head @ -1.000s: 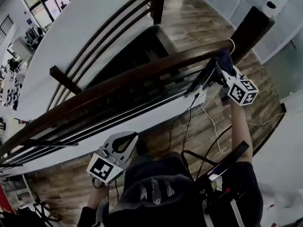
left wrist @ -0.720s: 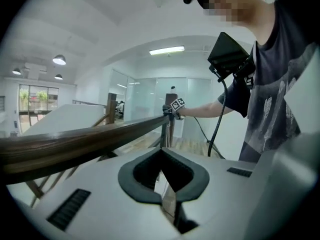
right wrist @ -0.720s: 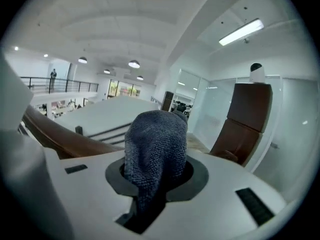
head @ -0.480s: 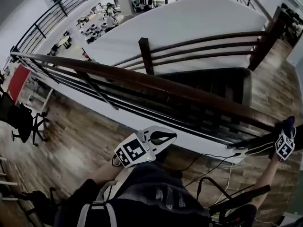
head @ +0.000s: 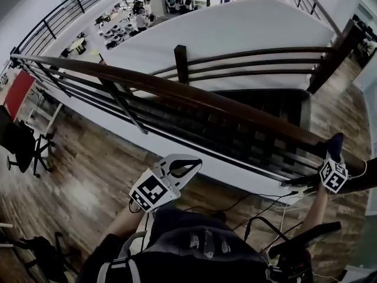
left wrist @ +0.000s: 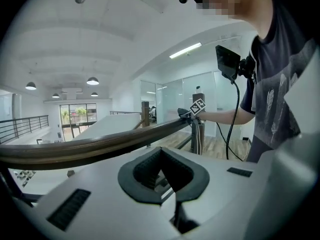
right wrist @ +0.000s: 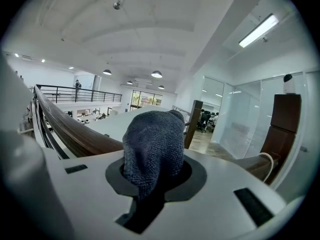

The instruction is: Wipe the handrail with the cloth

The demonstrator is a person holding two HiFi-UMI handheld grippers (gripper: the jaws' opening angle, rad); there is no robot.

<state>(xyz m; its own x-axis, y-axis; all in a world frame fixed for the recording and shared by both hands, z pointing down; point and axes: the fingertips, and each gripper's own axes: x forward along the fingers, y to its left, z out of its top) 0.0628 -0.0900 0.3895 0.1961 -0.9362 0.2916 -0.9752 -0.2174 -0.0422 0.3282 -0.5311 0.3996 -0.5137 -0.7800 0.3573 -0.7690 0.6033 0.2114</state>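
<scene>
Handrail [head: 194, 99] wipe: cloth [right wrist: 152, 144] clamped in our right tongs [right wrist: 154, 176]

The cloth bulges ahead of the right tongs at the rail's end, near the post [right wrist: 286, 119]. Our left tongs [left wrist: 162, 171] are together on nothing, with the rail running ahead of them and apart. The risk we judge is that the bunched wad rides off the rounded top and wipes air. Whether cloth touches wood is hidden beneath the tongs' body, and in the head view it is too small to tell.
</scene>
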